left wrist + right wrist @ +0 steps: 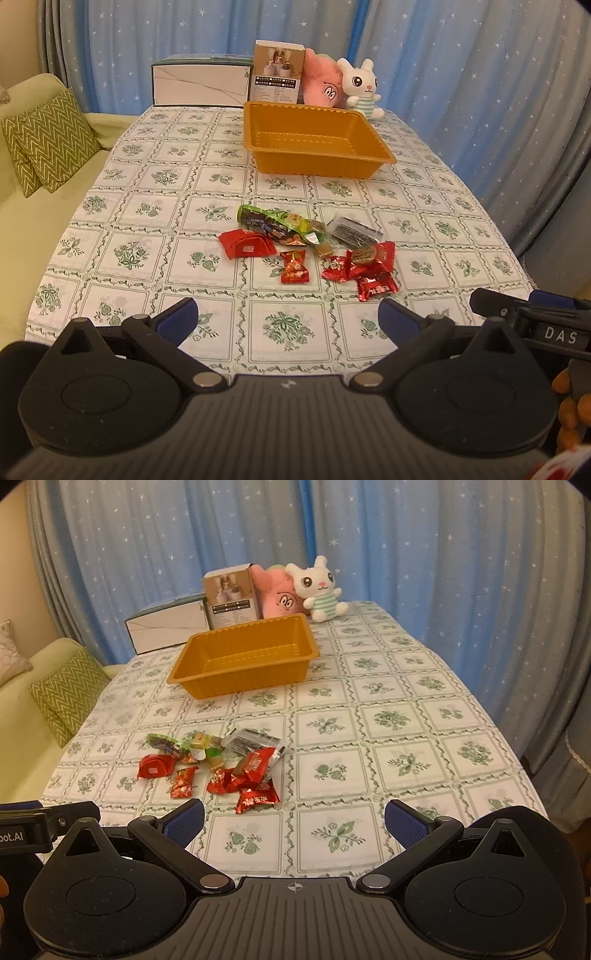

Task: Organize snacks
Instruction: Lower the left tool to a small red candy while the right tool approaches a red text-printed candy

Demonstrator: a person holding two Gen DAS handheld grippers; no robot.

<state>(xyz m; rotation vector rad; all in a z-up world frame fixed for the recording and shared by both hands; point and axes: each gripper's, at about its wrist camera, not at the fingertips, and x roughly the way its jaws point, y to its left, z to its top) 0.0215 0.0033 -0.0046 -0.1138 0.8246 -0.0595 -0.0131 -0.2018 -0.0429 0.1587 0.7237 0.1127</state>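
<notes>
A pile of wrapped snacks (310, 247) lies on the tablecloth: several red packets (246, 243), a green packet (273, 223) and a clear pack of dark sticks (354, 232). The pile also shows in the right wrist view (221, 766). An empty orange tray (314, 110) stands beyond it, also in the right wrist view (207, 679). My left gripper (288, 319) is open and empty, short of the pile. My right gripper (293, 819) is open and empty, right of and short of the pile.
A white box (201, 86), a small carton (279, 72), a pink plush (321, 86) and a white bunny plush (360, 86) stand at the table's far end. A sofa with a green zigzag cushion (48, 144) is at the left. Blue curtains hang behind.
</notes>
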